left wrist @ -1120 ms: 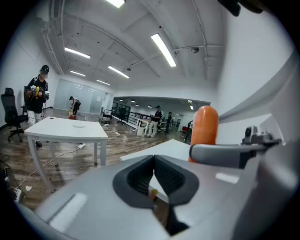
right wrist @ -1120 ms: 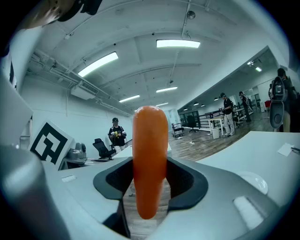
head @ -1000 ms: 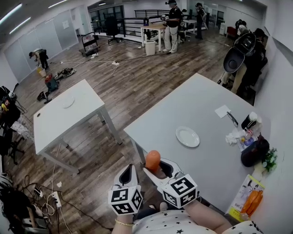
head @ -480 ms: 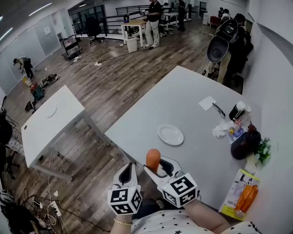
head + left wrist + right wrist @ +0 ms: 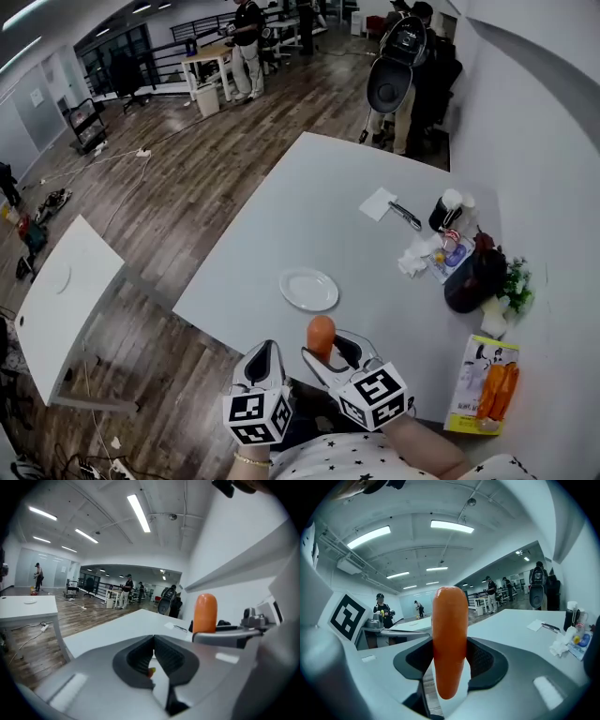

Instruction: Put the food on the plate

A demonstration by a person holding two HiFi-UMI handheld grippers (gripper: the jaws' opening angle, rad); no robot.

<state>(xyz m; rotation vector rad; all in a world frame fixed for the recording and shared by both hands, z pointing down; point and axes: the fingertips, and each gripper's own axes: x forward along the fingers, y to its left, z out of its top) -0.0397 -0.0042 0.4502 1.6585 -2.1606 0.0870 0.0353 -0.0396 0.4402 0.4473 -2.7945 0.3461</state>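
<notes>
An orange carrot stands upright between the pads of my right gripper, which is shut on it over the table's near edge. In the right gripper view the carrot fills the gap between the dark pads. A small white plate lies on the grey table just beyond the carrot. My left gripper hangs beside the right one, off the table edge, its jaws shut with nothing held. In the left gripper view the carrot shows at the right.
At the table's right side lie a paper slip with a pen, crumpled tissues, a cup, a dark bag, a small plant and a carrot packet. People stand beyond the far end. A second white table is at left.
The view has swung so the table and plate sit further left and nearer. Both grippers keep the same pose, the carrot still held upright in the right one.
</notes>
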